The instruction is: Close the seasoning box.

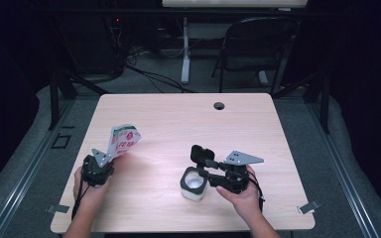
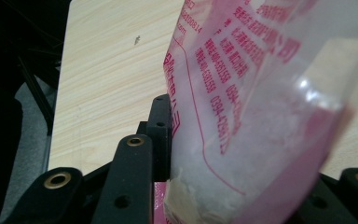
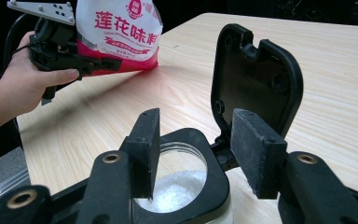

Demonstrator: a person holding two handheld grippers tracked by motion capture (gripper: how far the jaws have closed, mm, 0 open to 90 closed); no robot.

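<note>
Your left hand-held gripper (image 1: pixel 110 157) pinches the soft, slippery seasoning bag (image 1: pixel 124 139) low above the surface (image 1: pixel 168 119); right hand-held gripper (image 3: pixel 198 154) open at the jar (image 1: pixel 194 184)—grip bag's stiffer edge.

A black folding chair (image 1: pixel 258 44) stands beyond the wooden table (image 1: pixel 178 119), beside perhaps a white stand (image 1: pixel 185 49).

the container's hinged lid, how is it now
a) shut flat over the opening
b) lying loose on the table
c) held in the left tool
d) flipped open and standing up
d: the black lid stands upright behind the container, whose opening shows white granules.
</note>
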